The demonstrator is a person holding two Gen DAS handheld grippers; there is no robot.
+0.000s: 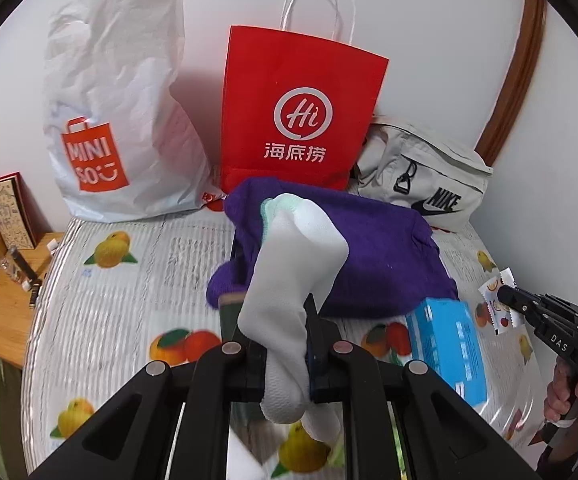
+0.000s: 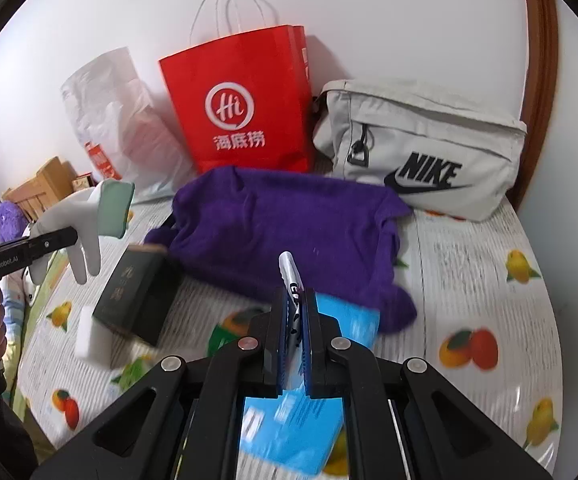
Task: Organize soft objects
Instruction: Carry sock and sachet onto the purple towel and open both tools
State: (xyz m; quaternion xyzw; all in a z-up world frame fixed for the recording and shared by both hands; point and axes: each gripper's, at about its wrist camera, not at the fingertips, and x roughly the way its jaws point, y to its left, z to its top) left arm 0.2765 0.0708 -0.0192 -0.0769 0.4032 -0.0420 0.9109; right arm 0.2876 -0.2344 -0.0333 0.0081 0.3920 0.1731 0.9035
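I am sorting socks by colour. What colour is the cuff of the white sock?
Pale mint green; the sock shows its cuff best in the right wrist view.

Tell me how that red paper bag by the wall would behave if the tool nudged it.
The red paper bag stands tall and upright on a narrow base, so it would probably tip. Its smooth, uncreased sides suggest stiff paper, likely light.

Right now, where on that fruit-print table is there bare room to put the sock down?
Bare tablecloth lies between the MINISO bag and the purple cloth, and right of the cloth below the Nike pouch. The middle is crowded.
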